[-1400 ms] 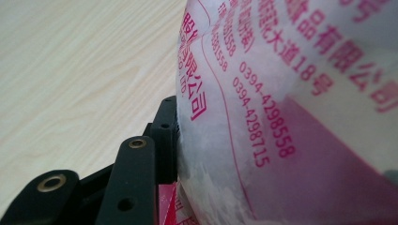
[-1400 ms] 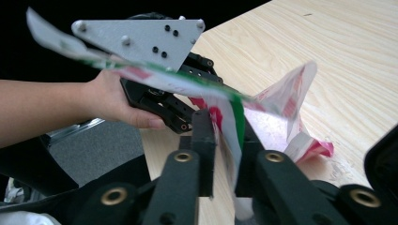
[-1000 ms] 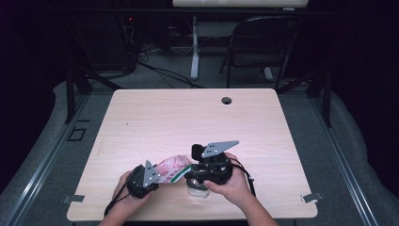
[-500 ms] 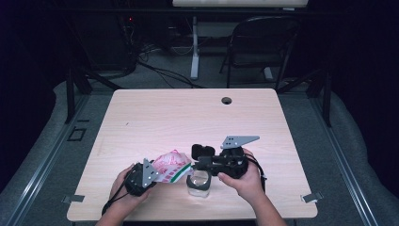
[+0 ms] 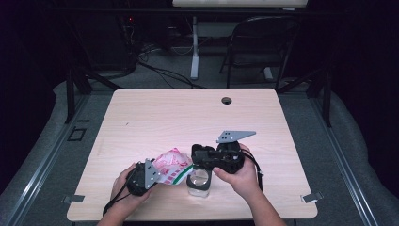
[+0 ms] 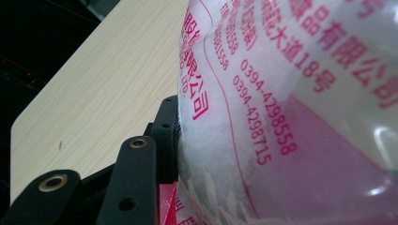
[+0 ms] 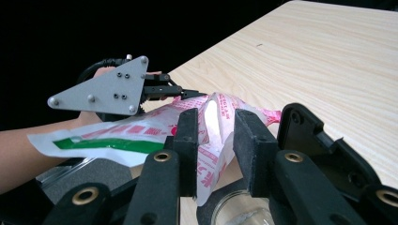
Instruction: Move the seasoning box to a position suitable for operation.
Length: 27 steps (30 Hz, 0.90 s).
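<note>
Two close views add what the high view cannot: the left gripper view shows magenta print on the bag (image 6: 291, 117) pressed against one black finger (image 6: 166, 136), while the right gripper view shows the right gripper (image 7: 213, 150) with fingers part-spread, the bag's edge between them, contact unclear. From above, the left gripper (image 5: 149, 173) pinches the bag low left of centre on the tabletop (image 5: 188, 117), above a glass jar (image 5: 198, 182). A chair (image 5: 263, 42) stands behind.

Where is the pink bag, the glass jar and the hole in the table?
pink bag (image 5: 170, 165), high view, its crinkled middle.
glass jar (image 5: 198, 184), high view, its round top.
hole in the table (image 5: 227, 100), high view, the dark middle of the hole.
</note>
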Motion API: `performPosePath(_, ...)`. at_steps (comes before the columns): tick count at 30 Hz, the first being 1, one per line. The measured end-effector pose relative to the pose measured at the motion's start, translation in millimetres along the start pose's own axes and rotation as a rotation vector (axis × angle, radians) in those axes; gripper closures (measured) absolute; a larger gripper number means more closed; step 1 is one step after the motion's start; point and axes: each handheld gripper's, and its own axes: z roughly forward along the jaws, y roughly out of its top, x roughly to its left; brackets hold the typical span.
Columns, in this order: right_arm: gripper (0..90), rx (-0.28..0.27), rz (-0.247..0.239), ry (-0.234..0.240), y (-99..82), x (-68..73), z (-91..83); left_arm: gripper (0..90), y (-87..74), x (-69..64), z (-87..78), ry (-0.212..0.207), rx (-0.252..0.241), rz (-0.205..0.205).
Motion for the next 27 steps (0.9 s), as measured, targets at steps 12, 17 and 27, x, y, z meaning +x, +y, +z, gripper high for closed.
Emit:
performPosePath(12,67.4,0.02,0.006,-0.007,-2.2,2.1,9.1,60.7,3.4,-11.9,3.6,0.076,-0.007,0.077)
performPosePath(17,65.4,0.061,-0.004,-0.039,-4.6,3.7,18.7,60.8,4.8,-15.9,4.0,0.107,-0.011,0.099)
performPosePath(27,73.0,0.115,0.004,-0.059,-10.9,2.3,28.5,60.8,5.8,-19.9,4.8,0.163,-0.02,0.135)
